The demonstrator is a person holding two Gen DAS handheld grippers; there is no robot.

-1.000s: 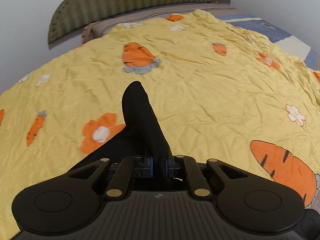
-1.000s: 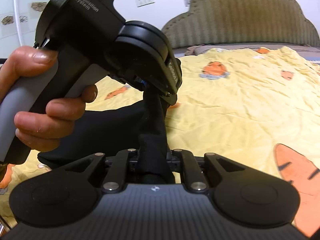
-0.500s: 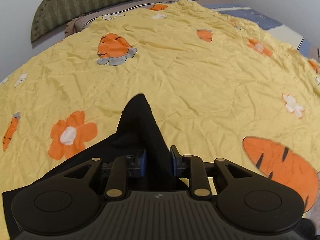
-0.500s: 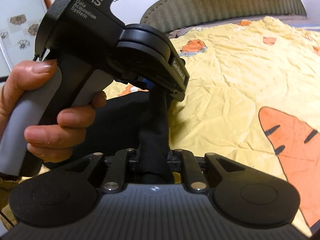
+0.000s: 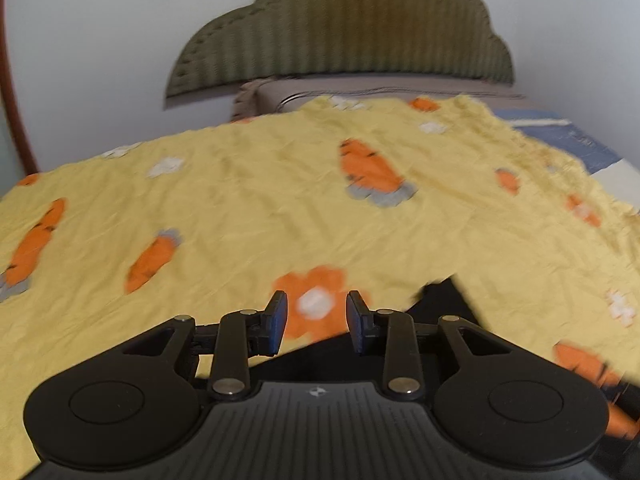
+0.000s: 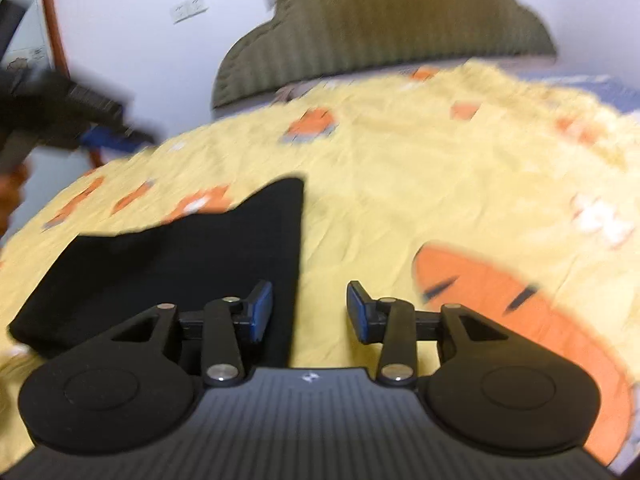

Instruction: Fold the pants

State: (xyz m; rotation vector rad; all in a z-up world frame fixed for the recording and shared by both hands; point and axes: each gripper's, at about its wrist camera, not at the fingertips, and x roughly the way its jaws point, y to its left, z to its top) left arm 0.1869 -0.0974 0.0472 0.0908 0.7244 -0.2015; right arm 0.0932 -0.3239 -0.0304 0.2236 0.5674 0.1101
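Observation:
The black pants [image 6: 192, 256] lie flat and folded on the yellow carrot-print bedspread [image 6: 400, 184], low and left in the right wrist view. My right gripper [image 6: 308, 312] is open and empty, its left finger over the pants' right edge. In the left wrist view a corner of the pants [image 5: 444, 304] shows at the lower right, behind the right finger. My left gripper [image 5: 316, 322] is open and empty above the bedspread [image 5: 260, 208]. The left gripper also shows blurred at the far left of the right wrist view [image 6: 108, 136].
A green padded headboard [image 5: 340, 32] stands against the white wall at the far end of the bed. A blue and white sheet [image 5: 560, 136] lies beyond the bedspread's right edge. A hand [image 6: 8, 196] holds the left gripper.
Both grippers have opened and let go of the pants, which now lie flat on the bed. The left gripper has drawn away to the left. Both views are motion-blurred.

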